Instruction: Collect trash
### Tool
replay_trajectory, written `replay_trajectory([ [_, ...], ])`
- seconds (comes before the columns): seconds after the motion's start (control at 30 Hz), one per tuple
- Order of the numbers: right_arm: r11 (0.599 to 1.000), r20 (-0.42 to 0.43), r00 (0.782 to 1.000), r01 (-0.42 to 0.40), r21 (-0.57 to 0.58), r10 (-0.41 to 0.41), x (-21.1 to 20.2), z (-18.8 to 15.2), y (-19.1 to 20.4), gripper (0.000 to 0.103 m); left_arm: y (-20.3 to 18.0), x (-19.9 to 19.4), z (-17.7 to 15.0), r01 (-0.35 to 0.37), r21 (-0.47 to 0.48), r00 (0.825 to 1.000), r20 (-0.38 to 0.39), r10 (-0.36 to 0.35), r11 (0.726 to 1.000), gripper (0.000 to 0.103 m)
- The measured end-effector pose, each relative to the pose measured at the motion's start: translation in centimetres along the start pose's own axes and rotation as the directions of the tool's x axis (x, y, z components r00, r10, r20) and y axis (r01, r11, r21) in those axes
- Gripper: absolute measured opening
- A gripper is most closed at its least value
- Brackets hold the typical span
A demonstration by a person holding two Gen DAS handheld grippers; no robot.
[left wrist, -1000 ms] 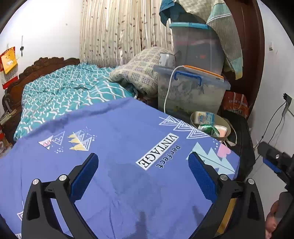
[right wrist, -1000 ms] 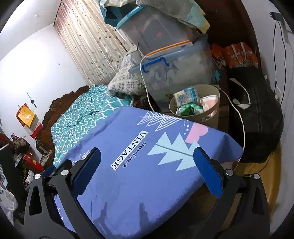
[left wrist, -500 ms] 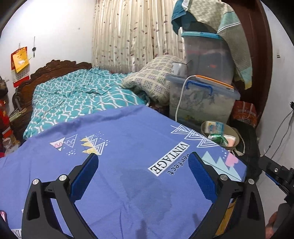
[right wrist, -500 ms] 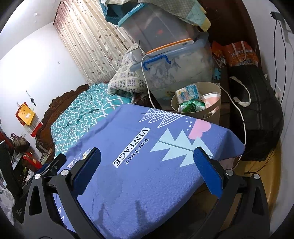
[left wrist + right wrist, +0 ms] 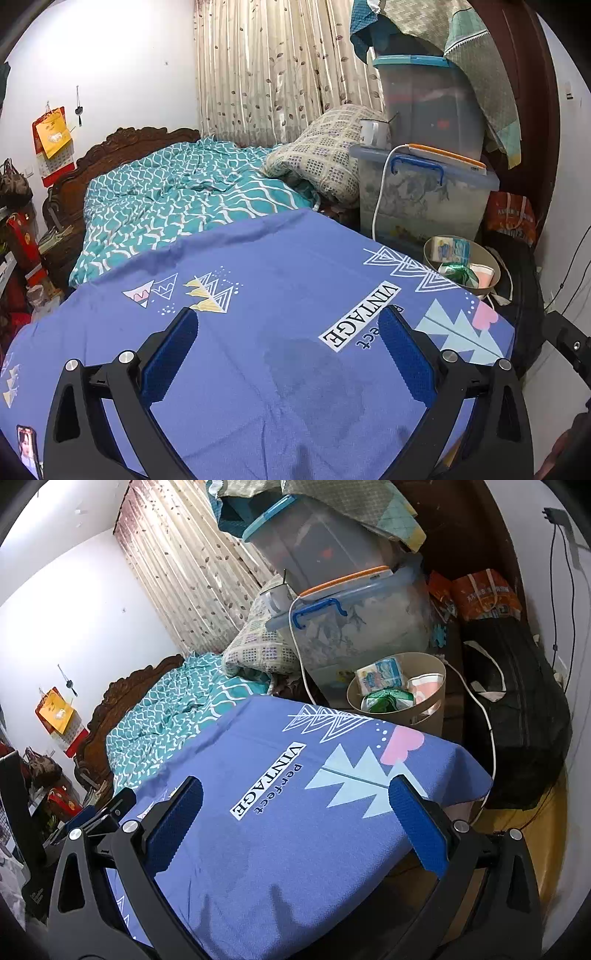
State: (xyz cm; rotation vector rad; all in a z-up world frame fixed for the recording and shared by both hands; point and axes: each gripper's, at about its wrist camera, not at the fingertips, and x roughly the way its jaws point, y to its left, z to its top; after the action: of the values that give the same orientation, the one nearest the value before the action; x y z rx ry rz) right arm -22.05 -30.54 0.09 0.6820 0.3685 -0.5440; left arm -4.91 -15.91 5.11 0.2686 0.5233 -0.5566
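Trash (image 5: 384, 688) in view only inside the beige bin (image 5: 432, 716): a blue-and-white packet, a green wrapper and a pink-and-white pack, piled up to the rim. Bin on the floor just past the far right corner of the blue cloth (image 5: 258, 266), in front of the clear storage box (image 5: 369, 627).

Left gripper (image 5: 288, 314): spread wide, nothing between the pads, hanging above the cloth. Against a second ago, swung leftward and drawn back a little. More bed and headboard in frame, bin pushed out towards the right edge, a phone (image 5: 27, 450) newly showing at the lower left corner.

Right gripper (image 5: 295, 782): likewise wide apart and empty. Barely shifted over the same second, aimed across the cloth corner towards the bin.

No change in the bin's contents, none on the cloth. Only a dark, damp-looking patch (image 5: 314, 373) there, with no loose wrapper or scrap to be seen.

Reads as a pause for looking rather than a reach: left view sweeping towards the bed side, nothing yet lined up between either pair of pads. Probably little or nothing left to pick up on this surface. If more remains, most likely out of frame to the left or down on the floor, hidden by the cloth edge.
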Motion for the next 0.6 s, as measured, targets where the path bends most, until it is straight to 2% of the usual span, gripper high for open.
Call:
replay_trajectory([
  [0.07,1.0,-0.001,1.0,0.001,0.007,-0.001,-0.1,-0.01,-0.32,0.1,-0.04,-0.11,-0.1,0.014,0.002,1.0,0.006,-0.014,1.0,0.095],
  [0.23,1.0,0.002,1.0,0.0,0.007,0.0,-0.18,0.1,-0.46,0.1,-0.47,-0.46,-0.29,-0.013,0.021,1.0,0.023,0.013,1.0,0.095],
  [0.6,1.0,0.001,1.0,0.008,0.011,-0.008,-0.22,0.28,-0.51,0.1,-0.44,-0.58,-0.2,0.011,0.022,1.0,0.016,-0.011,1.0,0.095],
])
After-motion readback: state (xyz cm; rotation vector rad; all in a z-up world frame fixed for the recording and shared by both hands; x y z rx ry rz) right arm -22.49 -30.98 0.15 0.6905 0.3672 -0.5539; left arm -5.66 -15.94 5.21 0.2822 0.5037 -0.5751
